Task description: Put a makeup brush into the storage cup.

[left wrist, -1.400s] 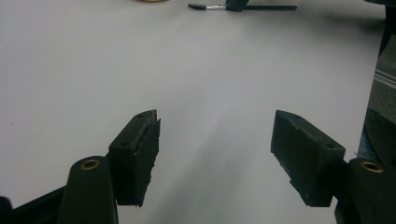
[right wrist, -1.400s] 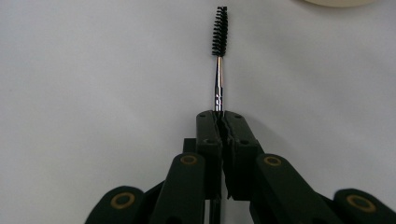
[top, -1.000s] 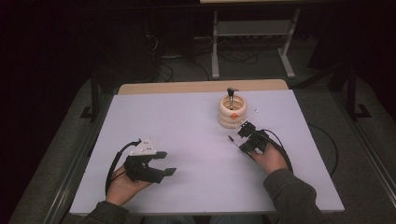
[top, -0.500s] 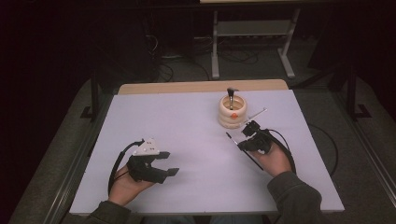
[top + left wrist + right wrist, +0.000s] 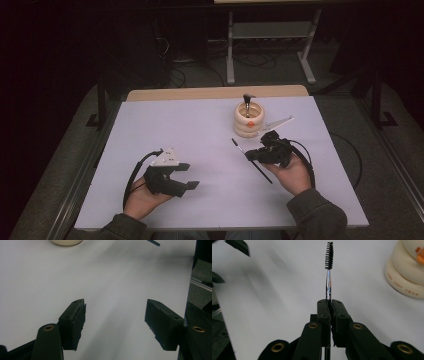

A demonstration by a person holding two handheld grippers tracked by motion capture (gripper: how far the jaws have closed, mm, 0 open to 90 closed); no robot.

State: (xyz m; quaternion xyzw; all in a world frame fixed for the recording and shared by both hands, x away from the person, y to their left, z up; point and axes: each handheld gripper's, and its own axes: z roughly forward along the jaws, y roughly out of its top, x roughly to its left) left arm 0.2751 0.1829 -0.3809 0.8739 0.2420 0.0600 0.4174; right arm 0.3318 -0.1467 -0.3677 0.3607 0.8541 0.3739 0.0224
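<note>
Right gripper (image 5: 329,305) pinching small brush (image 5: 329,255) between pressed fingers, above tabletop (image 5: 200,125) — left gripper (image 5: 115,315) fingers spread, holding nothing.

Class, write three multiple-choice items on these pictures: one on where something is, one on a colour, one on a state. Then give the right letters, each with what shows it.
1. Where does the cream ringed holder stand?
A. On the far side of the white table, beyond the right tongs
B. At the near left corner
C. On the floor

2. What colour are the bristles of the small brush?
A. White
B. Black
C. Red

3. How do the right tongs stand?
A. Wide open over the table
B. Open around the holder
C. Shut on the brush's thin handle

Answers:
1 A: the high view shows it near the table's far edge, past the right hand.
2 B: the right gripper view shows dark spiral bristles.
3 C: there the jaws meet on the handle, while the left tongs are open.
</note>
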